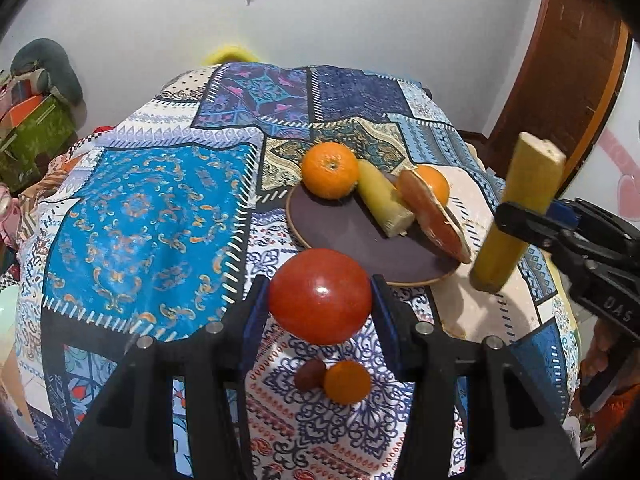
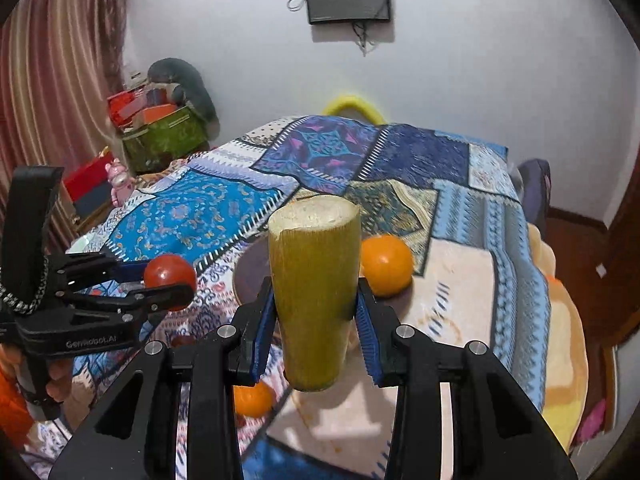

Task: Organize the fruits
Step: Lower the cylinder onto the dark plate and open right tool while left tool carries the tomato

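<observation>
My left gripper (image 1: 320, 300) is shut on a red tomato (image 1: 320, 296) and holds it above the cloth, just in front of the dark round plate (image 1: 344, 232). On the plate lie an orange (image 1: 329, 170), a short sugarcane piece (image 1: 384, 200), a reddish-brown slice (image 1: 434, 216) and a second orange (image 1: 436, 184). My right gripper (image 2: 316, 320) is shut on an upright sugarcane piece (image 2: 314, 296), to the right of the plate; it also shows in the left wrist view (image 1: 516, 216). A small orange (image 1: 347, 382) and a dark brown fruit (image 1: 310, 374) lie on the cloth below the tomato.
The table carries a patchwork blue cloth (image 1: 152, 216). Boxes and clutter (image 2: 160, 128) stand at the far left by the wall. A wooden door (image 1: 568, 60) is at the right. A yellow chair back (image 2: 352, 106) shows behind the table.
</observation>
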A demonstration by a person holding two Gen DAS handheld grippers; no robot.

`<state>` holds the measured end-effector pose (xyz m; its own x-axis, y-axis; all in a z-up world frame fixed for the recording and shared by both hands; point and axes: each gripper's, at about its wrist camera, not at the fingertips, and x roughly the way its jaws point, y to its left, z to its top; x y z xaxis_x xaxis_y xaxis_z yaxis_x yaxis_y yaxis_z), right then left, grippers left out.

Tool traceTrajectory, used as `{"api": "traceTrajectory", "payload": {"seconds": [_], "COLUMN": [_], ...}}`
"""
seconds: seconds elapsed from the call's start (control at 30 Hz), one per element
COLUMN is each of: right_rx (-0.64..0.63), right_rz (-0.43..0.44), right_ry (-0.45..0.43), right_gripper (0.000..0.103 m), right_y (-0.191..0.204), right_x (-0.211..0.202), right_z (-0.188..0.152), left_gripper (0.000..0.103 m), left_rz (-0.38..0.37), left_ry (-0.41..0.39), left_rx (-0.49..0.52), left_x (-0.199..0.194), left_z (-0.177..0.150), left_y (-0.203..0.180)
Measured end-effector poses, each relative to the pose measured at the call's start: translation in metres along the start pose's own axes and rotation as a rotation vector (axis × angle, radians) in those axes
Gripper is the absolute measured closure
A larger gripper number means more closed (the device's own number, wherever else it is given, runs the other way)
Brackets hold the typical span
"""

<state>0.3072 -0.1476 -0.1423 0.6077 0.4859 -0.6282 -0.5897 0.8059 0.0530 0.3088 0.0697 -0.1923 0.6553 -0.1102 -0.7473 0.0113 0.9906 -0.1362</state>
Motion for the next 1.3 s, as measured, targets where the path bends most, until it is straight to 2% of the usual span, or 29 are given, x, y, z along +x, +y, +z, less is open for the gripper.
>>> {"api": "traceTrajectory", "payload": {"seconds": [0.37,0.57,0.77,0.97,1.3], "right_rx": [-0.092,-0.037,-0.063,-0.025,-0.034], "right_rz": [-0.012,0.022,0.022,0.043,0.017], "right_ry": [0.059,0.097,0.107,0.137,0.091], "right_gripper": [0.069,0.068,0.068,0.068,0.067], "right_y": [0.018,0.004,0.012,0.009,-0.002], "right_x": [0.047,0.070,0.072,0.072,0.029], "right_z": [0.009,0.012,0.013,0.010,-0.007], "left_gripper": [0.053,0.053,0.053,0.053,0.053], "left_rz": [-0.008,-0.006,-0.005,0.001,-0.004], "left_ry": [-0.001,0.009,0.019,0.009,-0.004], "left_rx": [-0.049,-0.096,-0.118,-0.083,-0.037], "left_x": [0.020,0.031,0.035,0.027,0.032], "left_z": [0.006,0.002,-0.001,0.000,0.025], "left_y": [0.023,0.037,0.044,0.037,0.012]}}
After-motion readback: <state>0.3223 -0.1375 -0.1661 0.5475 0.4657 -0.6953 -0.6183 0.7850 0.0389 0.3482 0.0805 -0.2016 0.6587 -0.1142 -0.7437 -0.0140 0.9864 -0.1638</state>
